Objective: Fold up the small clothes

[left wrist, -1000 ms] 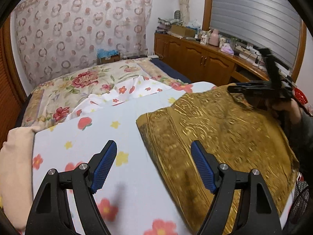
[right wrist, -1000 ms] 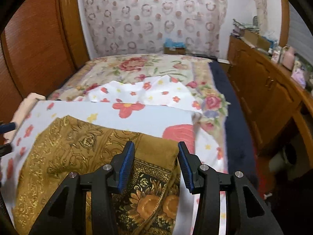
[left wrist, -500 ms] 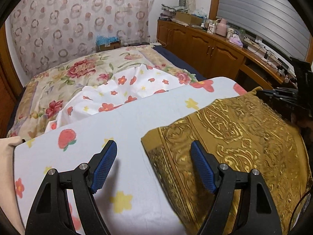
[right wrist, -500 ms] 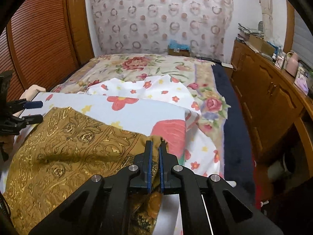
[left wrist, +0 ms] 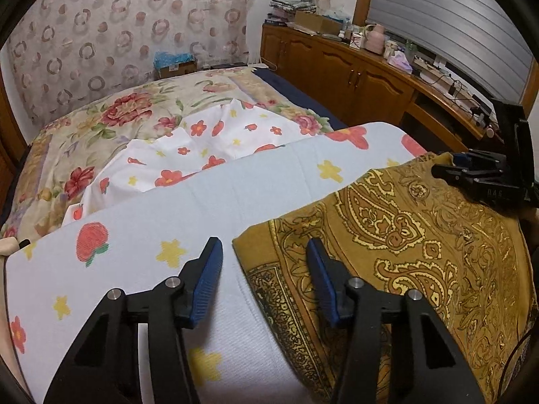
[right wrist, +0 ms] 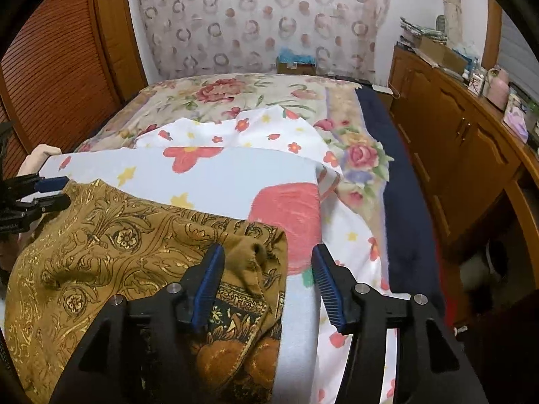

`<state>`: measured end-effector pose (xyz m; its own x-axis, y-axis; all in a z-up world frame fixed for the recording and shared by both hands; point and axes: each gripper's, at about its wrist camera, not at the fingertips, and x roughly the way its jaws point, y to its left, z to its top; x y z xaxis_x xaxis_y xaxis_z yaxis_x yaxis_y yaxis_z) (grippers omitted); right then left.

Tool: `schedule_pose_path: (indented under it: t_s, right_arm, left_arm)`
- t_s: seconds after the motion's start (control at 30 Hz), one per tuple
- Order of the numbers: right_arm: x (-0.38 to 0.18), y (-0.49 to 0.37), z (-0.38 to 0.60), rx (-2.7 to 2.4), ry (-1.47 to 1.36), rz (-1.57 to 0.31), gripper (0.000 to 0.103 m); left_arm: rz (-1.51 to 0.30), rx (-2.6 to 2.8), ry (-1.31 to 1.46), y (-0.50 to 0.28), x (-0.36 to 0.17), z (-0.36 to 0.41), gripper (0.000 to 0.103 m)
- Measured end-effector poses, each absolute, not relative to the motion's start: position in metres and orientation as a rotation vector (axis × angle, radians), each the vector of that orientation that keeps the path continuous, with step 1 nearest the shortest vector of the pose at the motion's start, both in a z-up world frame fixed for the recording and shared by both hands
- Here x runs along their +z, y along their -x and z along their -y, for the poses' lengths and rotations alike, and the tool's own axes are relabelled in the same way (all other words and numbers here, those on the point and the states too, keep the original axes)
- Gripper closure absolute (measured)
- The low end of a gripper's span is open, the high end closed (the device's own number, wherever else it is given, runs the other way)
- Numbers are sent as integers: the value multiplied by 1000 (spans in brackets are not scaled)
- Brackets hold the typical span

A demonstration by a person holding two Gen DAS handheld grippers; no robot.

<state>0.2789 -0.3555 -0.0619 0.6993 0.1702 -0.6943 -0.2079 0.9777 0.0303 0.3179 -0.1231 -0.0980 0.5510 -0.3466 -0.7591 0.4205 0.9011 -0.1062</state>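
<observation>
Gold patterned cloth (left wrist: 421,235) cut off at the lower frame edge, its corners between both spread grippers' fingers, left gripper (left wrist: 264,281), right gripper (right wrist: 267,284), perhaps not touching.

The bed (left wrist: 303,101) carries a floral quilt (left wrist: 111,124), a white flowered sheet (left wrist: 209,141), a pale-blue towel (left wrist: 235,188) and a gold cloth (left wrist: 421,245).

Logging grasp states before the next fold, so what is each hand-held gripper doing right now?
Left hand-held gripper: open, holding nothing, over the edge of the gold patterned cloth.
Right hand-held gripper: open, holding nothing, at the cloth's bunched corner.
</observation>
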Motion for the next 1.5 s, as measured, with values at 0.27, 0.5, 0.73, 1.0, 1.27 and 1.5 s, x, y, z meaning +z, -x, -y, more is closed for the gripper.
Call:
schedule_pose_path:
  t_s: [0.27,0.5,0.73,1.0,1.27,1.5]
  right_arm:
    - [-61,-279,341,331,90,-775,68]
    - [-37,-247,351,331,76,-691,96]
    - [48,-157,332,281,88,-390,96]
    - [143,-38,297,347,104,-121,96]
    - [196,62,255,447,163,38,97]
    - [210,86,243,549,183,53,97]
  left_arm:
    - [-895,-498,-49,-321,-97,124,81]
    - [-806,-508,-36,-293,-57,129,97]
    - [-570,-519,-30,-218,38,107,97]
    - [-335,-461,-8,-105,134,54,97]
    - [-145,-417,-35,-13,184,14,97]
    - [-117,-350,-28,-10,194,-20,97]
